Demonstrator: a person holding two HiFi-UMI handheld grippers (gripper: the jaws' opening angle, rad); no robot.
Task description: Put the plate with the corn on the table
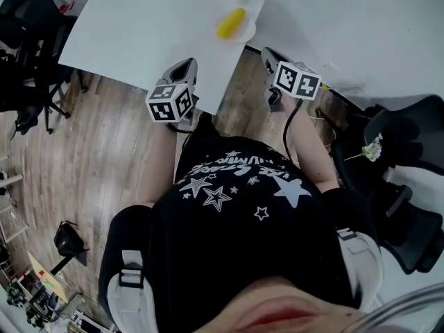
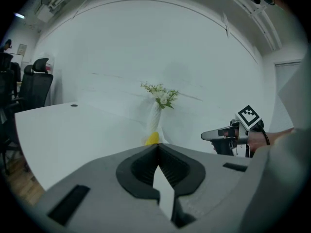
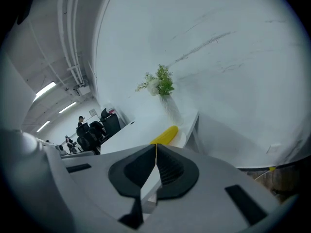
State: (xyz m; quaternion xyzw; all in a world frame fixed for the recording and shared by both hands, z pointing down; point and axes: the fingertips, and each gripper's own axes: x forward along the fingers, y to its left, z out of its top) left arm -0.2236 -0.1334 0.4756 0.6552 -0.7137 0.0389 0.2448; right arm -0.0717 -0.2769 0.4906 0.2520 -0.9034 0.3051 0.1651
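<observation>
A yellow corn cob lies on a white plate at the near right corner of the white table. A vase of white flowers stands just behind it. My left gripper hangs at the table's near edge, left of the plate, shut and empty. My right gripper is just right of the table corner, also shut with nothing in it. In the left gripper view the corn peeks over the closed jaws. In the right gripper view the corn and plate sit just beyond the jaw tips.
Black office chairs stand at the left and the right, the right one with a small flower sprig on it. A wooden floor runs below the table. Another white table lies to the right.
</observation>
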